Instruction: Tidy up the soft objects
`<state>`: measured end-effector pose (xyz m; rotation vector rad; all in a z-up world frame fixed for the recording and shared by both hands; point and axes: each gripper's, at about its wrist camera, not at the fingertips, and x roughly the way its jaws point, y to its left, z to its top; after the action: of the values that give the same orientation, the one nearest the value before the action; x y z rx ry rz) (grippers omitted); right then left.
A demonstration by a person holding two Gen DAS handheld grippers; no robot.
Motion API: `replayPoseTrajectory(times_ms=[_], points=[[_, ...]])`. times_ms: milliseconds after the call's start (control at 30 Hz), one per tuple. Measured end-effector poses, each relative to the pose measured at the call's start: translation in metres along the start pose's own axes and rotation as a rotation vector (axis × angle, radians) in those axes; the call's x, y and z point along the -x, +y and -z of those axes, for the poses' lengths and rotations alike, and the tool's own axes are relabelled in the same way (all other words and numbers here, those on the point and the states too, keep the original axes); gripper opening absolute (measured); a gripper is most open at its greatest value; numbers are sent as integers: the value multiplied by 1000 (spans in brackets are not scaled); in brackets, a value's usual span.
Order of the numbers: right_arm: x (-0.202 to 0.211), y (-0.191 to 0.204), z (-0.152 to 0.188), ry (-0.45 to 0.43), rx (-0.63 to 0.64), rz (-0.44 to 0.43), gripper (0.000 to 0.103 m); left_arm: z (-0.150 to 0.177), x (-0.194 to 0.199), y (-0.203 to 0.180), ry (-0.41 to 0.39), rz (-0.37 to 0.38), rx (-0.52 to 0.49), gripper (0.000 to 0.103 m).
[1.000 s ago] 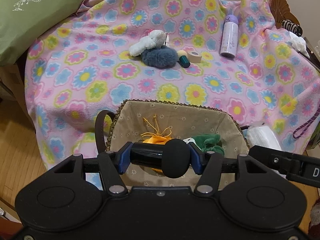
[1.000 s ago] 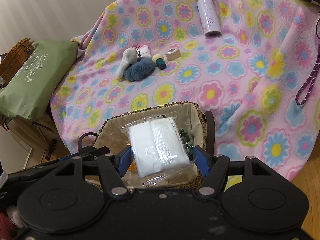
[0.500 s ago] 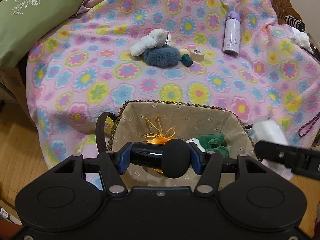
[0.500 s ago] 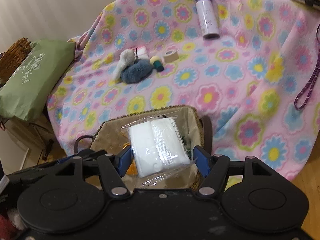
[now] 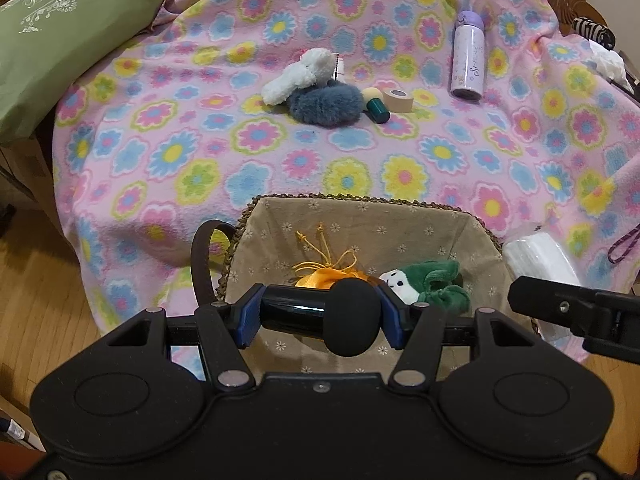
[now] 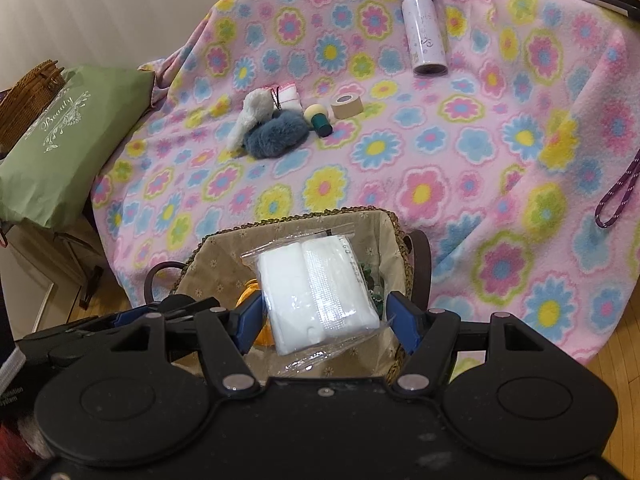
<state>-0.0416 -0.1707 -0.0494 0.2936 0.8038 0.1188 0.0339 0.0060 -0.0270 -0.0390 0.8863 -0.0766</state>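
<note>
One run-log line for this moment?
left gripper: shut on black sponge-tipped applicator | right gripper: shut on bagged white cloth | both above basket

1. A home, most likely a living room or bedroom: a pink fleece blanket printed with bright flowers [image 5: 280, 152] is draped over a piece of furniture.
2. Pale wooden plank flooring [image 5: 36, 280] shows at 8 o'clock, domestic in look.
3. At 10 o'clock lies a green cloth bag lettered "Beauty" [image 6: 60, 148], with a brown wicker basket [image 6: 28, 92] behind it.
4. A lilac lidded drinks bottle [image 6: 424, 36] lies on the blanket at 1 o'clock.
5. At 6 o'clock sits a woven basket lined with daisy-print fabric [image 5: 360, 216].
6. A plain cream wall [image 6: 100, 4] stands behind.
</note>
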Motion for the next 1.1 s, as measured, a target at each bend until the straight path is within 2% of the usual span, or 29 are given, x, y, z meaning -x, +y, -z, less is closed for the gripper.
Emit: replayPoseTrajectory(times_ms=[133,200,1100], points=[[0,0,-1,1,-1,-2,71,0,0,1,1,-3,4,58],[0,0,-1,-1,1,-1,71,0,0,0,-2,-3,3,68],[4,-2,-1,3,-4,2,74,0,4,2,-8,-30,15,70]])
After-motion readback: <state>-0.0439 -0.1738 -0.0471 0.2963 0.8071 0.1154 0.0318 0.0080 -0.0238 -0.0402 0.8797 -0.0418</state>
